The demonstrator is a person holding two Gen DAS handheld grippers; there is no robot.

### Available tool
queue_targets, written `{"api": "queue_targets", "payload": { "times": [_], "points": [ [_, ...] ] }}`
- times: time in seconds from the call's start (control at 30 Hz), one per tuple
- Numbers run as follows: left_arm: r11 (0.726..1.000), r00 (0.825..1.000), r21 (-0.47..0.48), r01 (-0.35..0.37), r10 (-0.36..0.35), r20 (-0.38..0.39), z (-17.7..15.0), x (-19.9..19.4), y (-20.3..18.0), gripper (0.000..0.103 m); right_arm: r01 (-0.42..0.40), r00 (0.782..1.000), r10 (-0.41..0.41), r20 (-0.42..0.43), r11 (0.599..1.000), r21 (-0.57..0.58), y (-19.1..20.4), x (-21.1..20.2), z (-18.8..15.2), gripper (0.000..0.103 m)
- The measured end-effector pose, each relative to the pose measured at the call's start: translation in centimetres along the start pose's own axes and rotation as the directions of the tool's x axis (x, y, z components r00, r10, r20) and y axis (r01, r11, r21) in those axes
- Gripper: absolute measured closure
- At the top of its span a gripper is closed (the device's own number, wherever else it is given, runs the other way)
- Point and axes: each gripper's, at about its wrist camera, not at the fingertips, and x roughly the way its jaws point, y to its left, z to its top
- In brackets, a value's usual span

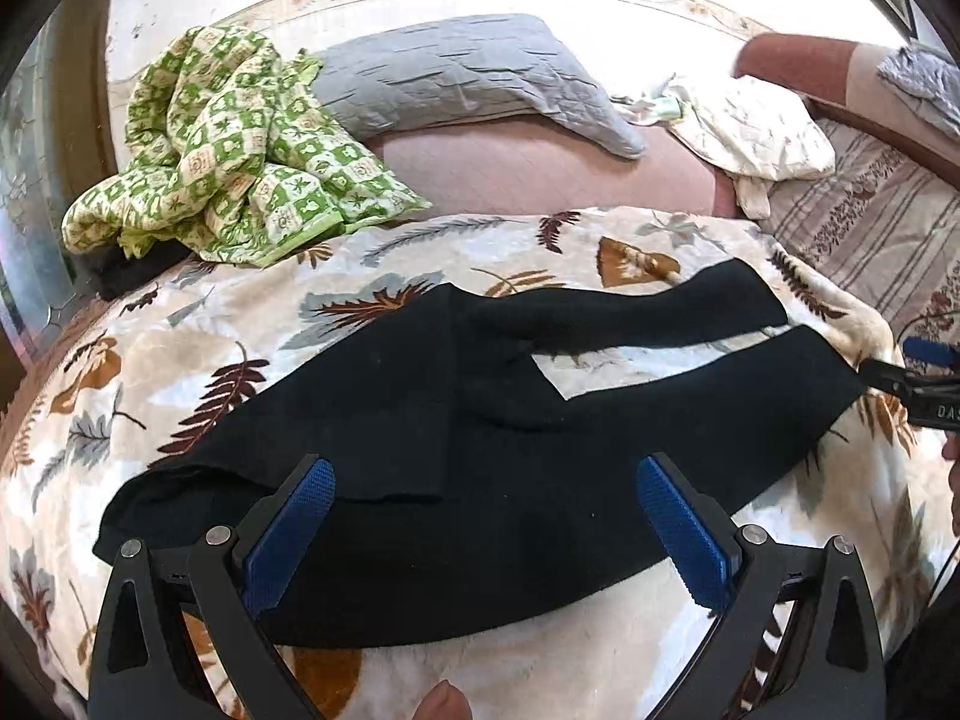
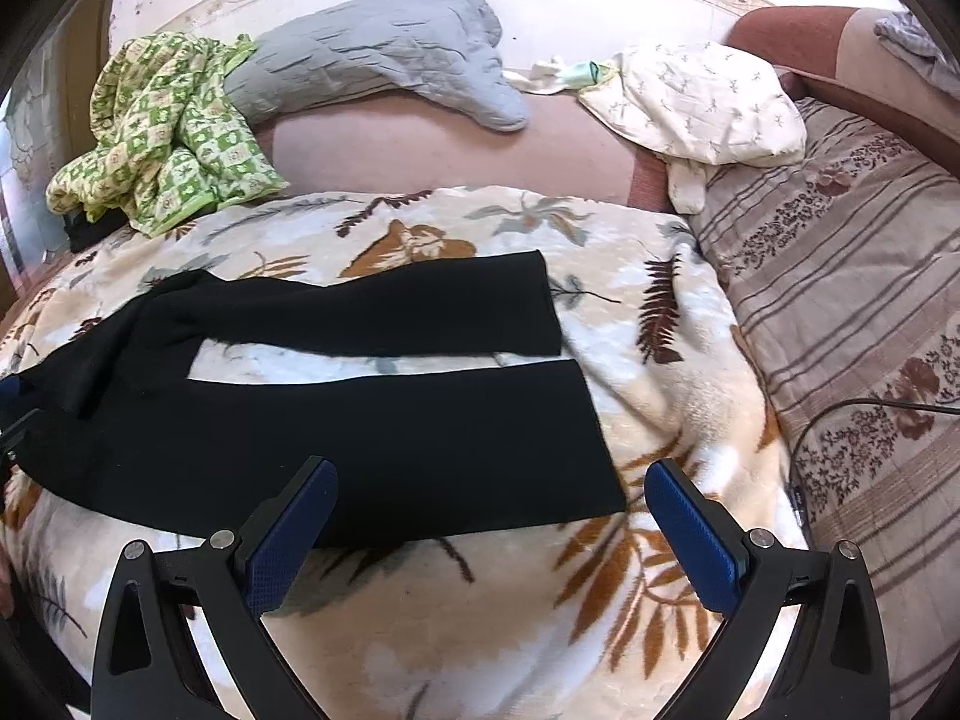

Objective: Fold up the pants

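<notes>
Black pants (image 1: 480, 450) lie flat on a leaf-patterned blanket (image 1: 180, 372), waist to the left, two legs stretching right with a gap between them. My left gripper (image 1: 485, 474) is open, its blue pads hovering over the waist end, holding nothing. In the right wrist view the pants (image 2: 360, 438) show their leg ends; the near leg's hem lies between the fingers of my right gripper (image 2: 491, 474), which is open and empty. The right gripper also shows at the right edge of the left wrist view (image 1: 918, 384), next to the near leg's hem.
A green checked cloth (image 1: 228, 144) is bunched at the back left. A grey pillow (image 1: 468, 78) and a white patterned pillow (image 1: 756, 126) lie behind. A striped floral cover (image 2: 852, 312) with a black cable (image 2: 840, 414) lies to the right.
</notes>
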Motion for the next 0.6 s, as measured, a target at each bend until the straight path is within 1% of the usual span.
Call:
{"api": "queue_targets", "payload": {
  "times": [0.13, 0.23, 0.27, 0.3, 0.33, 0.37, 0.4, 0.43, 0.47, 0.5, 0.57, 0.6],
  "points": [
    [0.999, 1.000, 0.016, 0.029, -0.029, -0.001, 0.2, -0.4, -0.2, 0.001, 0.032, 0.999, -0.032, 0.010, 0.999, -0.022, 0.2, -0.2, 0.0, 0.001],
    [0.999, 0.999, -0.002, 0.034, -0.034, -0.029, 0.5, 0.2, 0.1, 0.001, 0.068, 0.997, -0.067, 0.026, 0.996, -0.051, 0.5, -0.4, 0.0, 0.001],
    [0.999, 0.999, -0.009, 0.035, -0.035, -0.038, 0.6, 0.4, 0.3, 0.001, 0.109, 0.994, -0.106, 0.039, 0.991, -0.081, 0.8, -0.5, 0.0, 0.001],
    [0.999, 0.999, -0.014, 0.031, -0.031, -0.044, 0.9, 0.6, 0.2, 0.001, 0.170, 0.985, -0.164, 0.062, 0.977, -0.131, 1.4, -0.6, 0.0, 0.001],
    [0.999, 0.998, -0.025, 0.032, -0.033, -0.054, 1.1, 0.9, 0.4, 0.002, 0.244, 0.968, -0.228, 0.101, 0.950, -0.196, 2.1, -0.7, -0.1, 0.001],
    [0.999, 0.997, -0.036, 0.036, -0.038, -0.061, 1.2, 1.1, 0.5, 0.002, 0.391, 0.918, -0.344, 0.197, 0.869, -0.304, 3.5, -0.9, -0.4, 0.000],
    [0.998, 0.997, -0.054, 0.042, -0.046, -0.068, 1.4, 1.2, 0.8, 0.002, 0.501, 0.862, -0.412, 0.297, 0.783, -0.368, 4.5, -1.1, -0.7, 0.000],
    [0.996, 0.996, -0.069, 0.051, -0.055, -0.071, 1.5, 1.3, 1.1, 0.002, 0.583, 0.808, -0.445, 0.387, 0.703, -0.408, 5.4, -1.4, -1.0, 0.000],
    [0.995, 0.995, -0.078, 0.062, -0.068, -0.075, 1.6, 1.4, 1.2, 0.002, 0.649, 0.754, -0.466, 0.464, 0.640, -0.412, 6.0, -1.8, -1.1, 0.000],
    [0.994, 0.994, -0.082, 0.073, -0.080, -0.081, 1.6, 1.7, 1.1, 0.003, 0.663, 0.737, -0.469, 0.486, 0.638, -0.391, 6.0, -2.2, -0.9, 0.000],
    [0.991, 0.990, -0.090, 0.103, -0.111, -0.090, 1.7, 2.0, 1.2, 0.009, 0.659, 0.728, -0.451, 0.517, 0.669, -0.344, 5.9, -3.4, -0.5, 0.000],
    [0.990, 0.989, -0.086, 0.109, -0.117, -0.093, 1.7, 2.1, 1.1, 0.015, 0.667, 0.712, -0.447, 0.542, 0.671, -0.322, 5.9, -4.1, -0.3, 0.000]
  ]
}}
